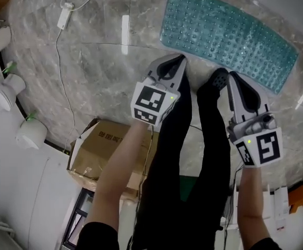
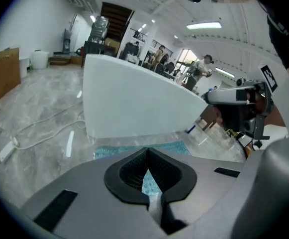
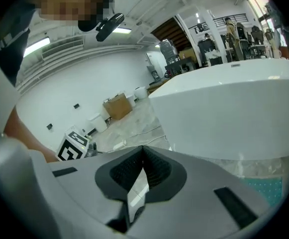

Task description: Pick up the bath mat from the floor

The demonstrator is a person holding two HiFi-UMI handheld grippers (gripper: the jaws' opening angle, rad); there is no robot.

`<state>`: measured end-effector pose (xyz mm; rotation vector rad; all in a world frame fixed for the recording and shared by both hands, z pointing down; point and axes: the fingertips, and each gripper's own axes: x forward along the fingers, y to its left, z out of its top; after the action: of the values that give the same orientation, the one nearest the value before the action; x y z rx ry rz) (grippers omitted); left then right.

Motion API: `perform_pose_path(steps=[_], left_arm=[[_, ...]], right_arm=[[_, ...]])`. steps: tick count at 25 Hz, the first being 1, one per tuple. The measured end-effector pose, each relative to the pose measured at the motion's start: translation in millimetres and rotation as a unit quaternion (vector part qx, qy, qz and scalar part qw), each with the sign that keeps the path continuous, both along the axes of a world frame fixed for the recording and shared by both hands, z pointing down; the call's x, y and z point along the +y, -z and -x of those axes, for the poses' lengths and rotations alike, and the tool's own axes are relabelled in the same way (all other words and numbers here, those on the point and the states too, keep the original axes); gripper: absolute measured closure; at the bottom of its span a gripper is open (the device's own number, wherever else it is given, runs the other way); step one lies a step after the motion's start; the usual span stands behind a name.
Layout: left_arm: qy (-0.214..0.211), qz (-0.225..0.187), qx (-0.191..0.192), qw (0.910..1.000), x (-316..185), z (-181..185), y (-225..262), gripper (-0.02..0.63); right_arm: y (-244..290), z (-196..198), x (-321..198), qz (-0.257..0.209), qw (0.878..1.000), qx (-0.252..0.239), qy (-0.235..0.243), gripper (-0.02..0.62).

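A teal studded bath mat (image 1: pixel 229 35) lies flat on the marble floor beside the white bathtub (image 1: pixel 284 1). Both grippers hang above the floor just short of the mat's near edge, neither touching it. My left gripper (image 1: pixel 178 60) is shut and empty, and its own view shows the jaws (image 2: pixel 147 153) meeting, with the bath mat (image 2: pixel 114 151) just beyond them. Off the mat's near right part, my right gripper (image 1: pixel 228 77) is shut too, its jaws (image 3: pixel 143 152) closed on nothing. A corner of the bath mat (image 3: pixel 266 188) shows at the lower right under the bathtub (image 3: pixel 234 113).
The person's legs in black trousers (image 1: pixel 172 155) stand between the two arms. A cardboard box (image 1: pixel 101 150) sits behind at the lower left. A white cable with an adapter (image 1: pixel 65 14) runs across the floor at the upper left. White rolls (image 1: pixel 0 95) line the left wall.
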<state>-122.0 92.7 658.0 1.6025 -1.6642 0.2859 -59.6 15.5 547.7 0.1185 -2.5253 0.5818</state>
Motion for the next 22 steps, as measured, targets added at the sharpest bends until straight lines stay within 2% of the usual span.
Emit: perform_pose_path(steps=[3, 8, 13, 15, 17, 20, 22], left_arm=[[0.008, 0.029, 0.023, 0.9993, 9, 5, -70, 0.595], [0.003, 0.08, 0.021, 0.9966, 13, 29, -189, 0.595], [0.048, 0.109, 0.009, 0.9928, 14, 66, -289, 0.584], [0.054, 0.13, -0.003, 0.9901, 18, 77, -326, 0.536], [0.065, 0.146, -0.006, 0.9871, 21, 84, -355, 0.515], [0.08, 0.158, -0.002, 0.9842, 22, 89, -388, 0.483], [0.076, 0.168, -0.009, 0.9827, 22, 91, -406, 0.438]], right_arm=[[-48, 7, 5, 0.019, 1.0, 0.007, -0.019, 0.583], [-129, 17, 7, 0.032, 0.998, 0.024, -0.051, 0.583], [-195, 19, 18, 0.059, 0.996, 0.035, -0.057, 0.583], [-214, 17, 21, 0.07, 0.995, 0.042, -0.061, 0.584], [-229, 15, 21, 0.073, 0.994, 0.046, -0.061, 0.584], [-245, 13, 18, 0.072, 0.994, 0.051, -0.059, 0.583], [-253, 12, 13, 0.07, 0.994, 0.049, -0.065, 0.583]])
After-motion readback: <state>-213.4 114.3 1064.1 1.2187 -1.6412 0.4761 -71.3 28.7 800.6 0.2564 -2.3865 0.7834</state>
